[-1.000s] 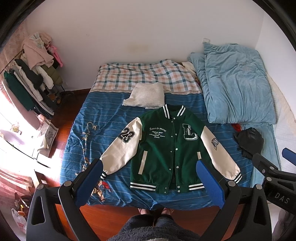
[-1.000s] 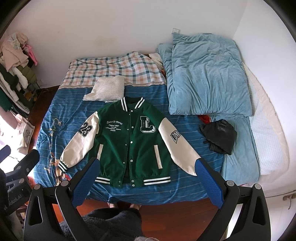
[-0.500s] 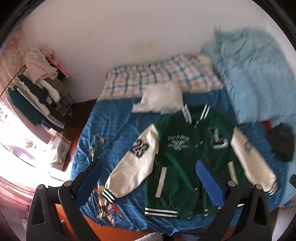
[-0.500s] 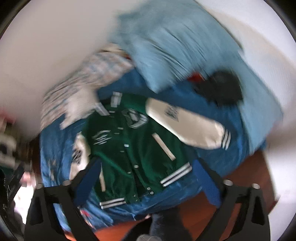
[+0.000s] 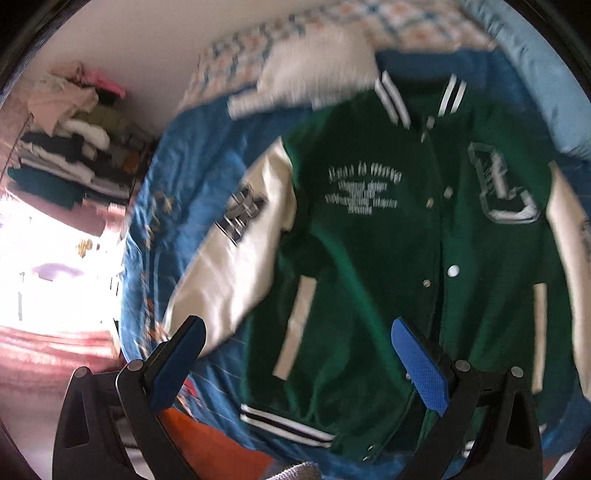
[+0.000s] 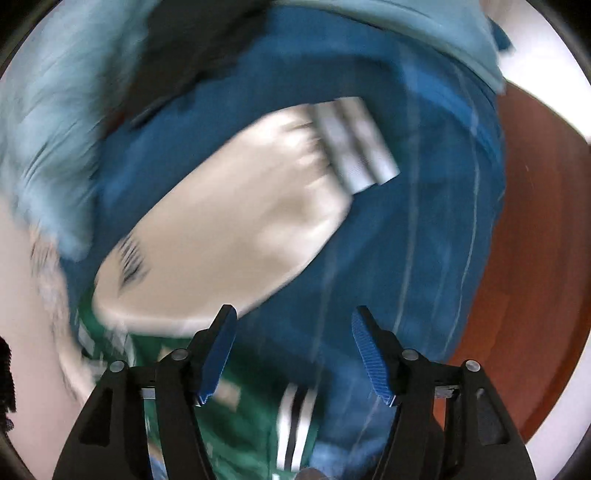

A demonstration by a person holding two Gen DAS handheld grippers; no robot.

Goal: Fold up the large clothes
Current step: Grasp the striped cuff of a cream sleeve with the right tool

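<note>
A green varsity jacket (image 5: 369, 258) with cream sleeves lies flat, front up, on the blue striped bed sheet (image 5: 192, 192). My left gripper (image 5: 295, 343) is open and empty, close above the jacket's lower left front, beside the cream left sleeve (image 5: 236, 266). My right gripper (image 6: 293, 332) is open and empty, above the sheet just below the jacket's other cream sleeve (image 6: 236, 236), whose striped cuff (image 6: 354, 144) points up right. The green hem (image 6: 258, 424) shows at the bottom. Both views are blurred.
A white pillow (image 5: 314, 70) and a plaid blanket (image 5: 388, 26) lie beyond the collar. A light blue duvet (image 6: 48, 110) and a dark garment (image 6: 192, 48) lie near the right sleeve. Clothes are piled on a rack (image 5: 70, 147) at left. Wooden floor (image 6: 535, 258) borders the bed.
Both grippers have dropped fast toward the bed. The left one closed in on the jacket's lower left front, the right one swung over to the right sleeve. Both stay open.
</note>
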